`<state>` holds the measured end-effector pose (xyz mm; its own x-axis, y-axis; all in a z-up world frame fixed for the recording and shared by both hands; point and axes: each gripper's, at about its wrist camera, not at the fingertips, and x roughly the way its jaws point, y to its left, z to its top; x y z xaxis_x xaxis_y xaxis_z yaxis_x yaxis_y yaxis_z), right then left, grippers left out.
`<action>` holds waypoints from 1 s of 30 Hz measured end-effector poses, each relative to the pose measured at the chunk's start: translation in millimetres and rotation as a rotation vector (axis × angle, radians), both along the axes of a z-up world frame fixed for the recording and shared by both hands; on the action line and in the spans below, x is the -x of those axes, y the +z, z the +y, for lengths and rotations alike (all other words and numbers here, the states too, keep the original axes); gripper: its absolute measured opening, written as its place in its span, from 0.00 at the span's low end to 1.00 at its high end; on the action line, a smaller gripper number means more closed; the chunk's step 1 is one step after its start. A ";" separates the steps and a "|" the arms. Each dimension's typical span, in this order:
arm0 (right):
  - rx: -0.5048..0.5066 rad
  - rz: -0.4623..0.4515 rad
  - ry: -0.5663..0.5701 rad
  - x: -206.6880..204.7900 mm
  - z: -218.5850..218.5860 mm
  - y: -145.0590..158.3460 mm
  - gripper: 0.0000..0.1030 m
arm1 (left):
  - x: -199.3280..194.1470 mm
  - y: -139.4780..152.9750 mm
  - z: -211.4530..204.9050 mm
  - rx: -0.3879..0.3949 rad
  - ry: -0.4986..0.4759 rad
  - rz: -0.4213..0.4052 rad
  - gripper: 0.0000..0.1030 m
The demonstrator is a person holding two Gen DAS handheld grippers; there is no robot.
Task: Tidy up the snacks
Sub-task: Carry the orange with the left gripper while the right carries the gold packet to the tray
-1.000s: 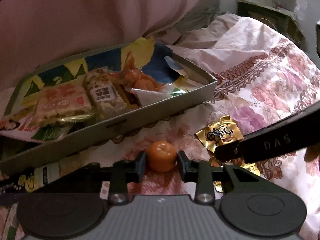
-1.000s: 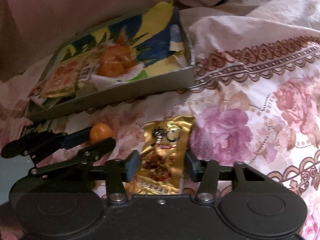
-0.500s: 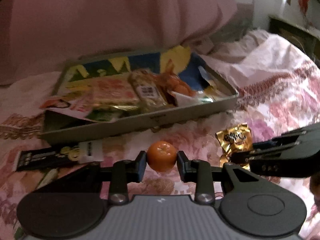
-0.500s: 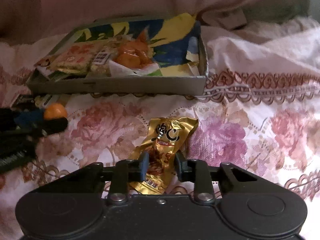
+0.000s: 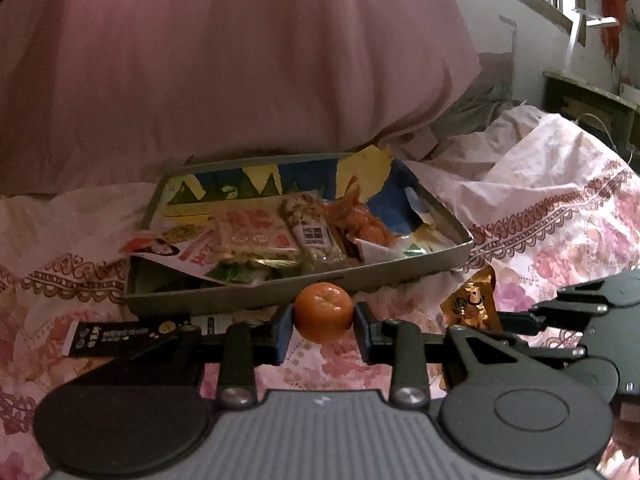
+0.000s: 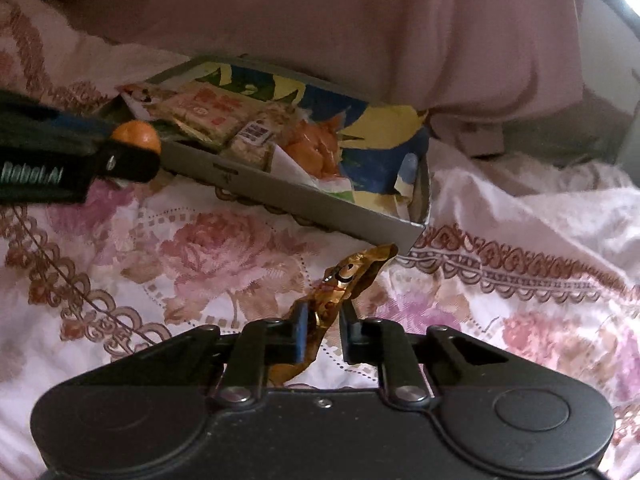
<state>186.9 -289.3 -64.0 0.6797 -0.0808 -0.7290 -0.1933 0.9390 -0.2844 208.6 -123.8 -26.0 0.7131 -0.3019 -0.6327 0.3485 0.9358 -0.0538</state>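
A small mandarin (image 5: 324, 312) is clamped between the pads of my left gripper (image 5: 324, 328), lifted above the floral bedsheet just in front of the grey tray (image 5: 380, 282). The tray holds several snack packets and a bag of orange fruit (image 5: 360, 220). The right wrist view shows the same mandarin (image 6: 136, 136) at the tray's (image 6: 304, 200) near left corner. My right gripper (image 6: 323, 322) is closing its jaws on a crumpled gold snack packet (image 6: 352, 276), which sticks up between them toward the tray's right corner. The left wrist view shows that packet (image 5: 472, 304) beside the right gripper's fingers (image 5: 520, 318).
A black snack stick packet (image 5: 120, 336) lies on the sheet left of the tray's front. A big pink pillow (image 5: 240, 60) rises right behind the tray. Rumpled floral bedding (image 6: 520, 208) slopes up on the right, with dark furniture (image 5: 592, 108) beyond it.
My left gripper rose and drew back with the mandarin, so the tray looks farther off. My right gripper's jaws narrowed onto the gold packet, rolled, and tipped it up off the sheet.
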 end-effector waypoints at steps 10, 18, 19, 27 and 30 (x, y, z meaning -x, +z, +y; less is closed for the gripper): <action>0.079 -0.067 -0.031 7.7 5.0 8.2 0.13 | -9.1 1.4 10.8 0.052 0.044 0.000 0.35; 0.053 -0.117 -0.085 -0.5 -6.4 15.6 0.13 | -18.9 5.4 20.2 0.093 0.094 -0.003 0.35; 0.061 -0.120 -0.085 -1.1 -6.2 14.8 0.13 | -19.9 5.7 21.1 0.097 0.097 -0.003 0.35; 0.054 -0.218 -0.119 -2.5 -11.6 30.6 0.13 | -24.4 8.7 26.7 0.113 0.127 -0.013 0.35; 0.012 -0.279 -0.138 -5.0 -17.9 41.3 0.13 | -27.9 10.8 25.1 0.110 0.132 -0.032 0.35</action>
<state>191.9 -307.1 -22.7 0.8355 -0.1940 -0.5141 0.0232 0.9472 -0.3197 236.5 -98.7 -15.2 0.7703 -0.2705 -0.5775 0.2257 0.9626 -0.1498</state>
